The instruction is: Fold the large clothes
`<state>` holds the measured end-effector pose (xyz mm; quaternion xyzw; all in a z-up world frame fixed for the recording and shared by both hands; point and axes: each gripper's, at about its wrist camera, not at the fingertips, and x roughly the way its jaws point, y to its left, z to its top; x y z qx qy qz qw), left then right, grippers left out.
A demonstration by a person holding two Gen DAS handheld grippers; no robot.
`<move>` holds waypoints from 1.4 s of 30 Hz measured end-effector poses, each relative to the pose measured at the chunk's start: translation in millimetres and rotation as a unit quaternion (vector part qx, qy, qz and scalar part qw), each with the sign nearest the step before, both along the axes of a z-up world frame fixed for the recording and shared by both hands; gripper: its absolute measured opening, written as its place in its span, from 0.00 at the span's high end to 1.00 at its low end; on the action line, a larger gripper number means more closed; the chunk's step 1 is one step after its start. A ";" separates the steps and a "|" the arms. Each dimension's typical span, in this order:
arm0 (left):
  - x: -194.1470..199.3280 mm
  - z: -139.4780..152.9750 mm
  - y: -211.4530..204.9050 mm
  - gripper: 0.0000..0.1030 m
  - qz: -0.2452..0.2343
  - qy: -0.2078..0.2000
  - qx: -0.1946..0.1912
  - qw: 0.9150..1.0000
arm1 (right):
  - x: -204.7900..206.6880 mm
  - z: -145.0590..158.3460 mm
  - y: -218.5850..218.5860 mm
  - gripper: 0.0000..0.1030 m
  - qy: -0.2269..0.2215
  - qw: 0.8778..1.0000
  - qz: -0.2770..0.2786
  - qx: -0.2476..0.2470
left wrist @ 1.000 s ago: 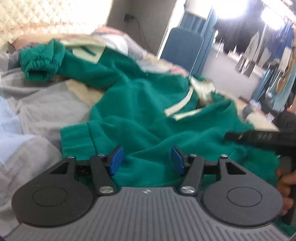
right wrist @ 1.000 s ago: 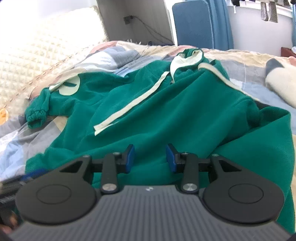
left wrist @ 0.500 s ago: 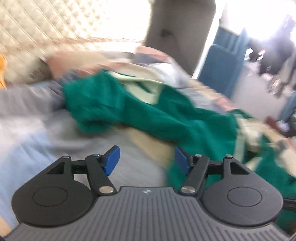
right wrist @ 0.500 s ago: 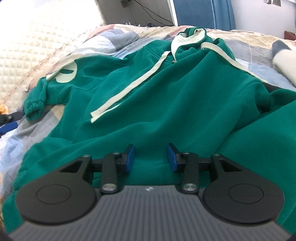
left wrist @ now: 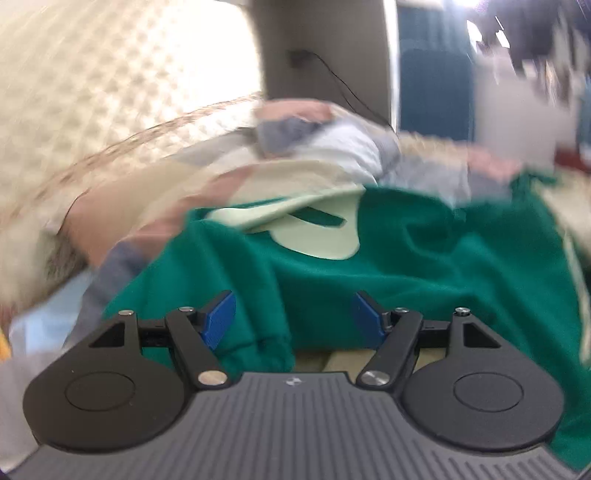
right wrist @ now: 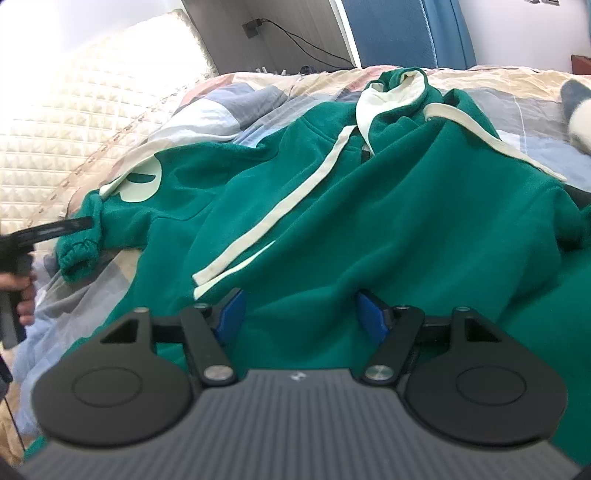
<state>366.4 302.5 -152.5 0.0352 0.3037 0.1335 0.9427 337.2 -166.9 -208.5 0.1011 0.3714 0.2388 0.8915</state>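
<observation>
A large green hoodie [right wrist: 388, 206] with cream drawstrings and a cream hood lining lies spread and rumpled on a bed. Its left sleeve [right wrist: 110, 221] stretches toward the headboard and carries a pale round patch [left wrist: 321, 236]. My left gripper [left wrist: 293, 317] is open, its jaws set either side of the sleeve's cuff end [left wrist: 258, 347]; the view is blurred. The left gripper also shows in the right wrist view [right wrist: 55, 229] at the cuff. My right gripper [right wrist: 299, 314] is open and hovers low over the hoodie's lower body, empty.
A patchwork quilt [right wrist: 229, 107] in grey, blue and beige covers the bed. A cream quilted headboard [right wrist: 74, 122] runs along the left. A wall socket with a cable [right wrist: 255, 27] and a blue panel [right wrist: 391, 33] stand behind. A white and grey object [right wrist: 576, 110] lies far right.
My left gripper has swung left from the hoodie's hem to the sleeve cuff. My right gripper has moved forward and lower over the hoodie body. Both stayed open.
</observation>
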 end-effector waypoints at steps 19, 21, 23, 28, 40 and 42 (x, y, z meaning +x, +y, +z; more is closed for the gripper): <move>4.7 148.3 -38.8 0.83 0.062 0.057 0.076 0.994 | 0.7 5.4 -30.6 0.33 -0.016 0.997 -0.014 0.077; -4.2 184.9 -70.3 0.83 0.036 0.048 0.057 0.997 | -6.2 13.8 -38.6 0.33 -0.028 0.996 -0.017 0.088; -12.9 214.0 -110.5 0.83 -0.004 0.042 0.049 0.998 | -12.7 21.1 -46.3 0.33 -0.039 0.994 -0.023 0.095; -30.2 252.8 -224.7 0.83 -0.111 0.041 0.041 0.992 | -31.3 37.0 -66.0 0.32 -0.060 0.990 -0.045 0.118; -61.3 154.2 -386.2 0.82 -0.234 0.051 -0.115 0.964 | -67.4 42.2 -151.6 0.32 -0.064 0.972 -0.159 0.160; -60.6 134.1 -384.4 0.82 -0.234 0.052 -0.134 0.961 | -72.0 39.4 -158.1 0.32 -0.058 0.969 -0.169 0.172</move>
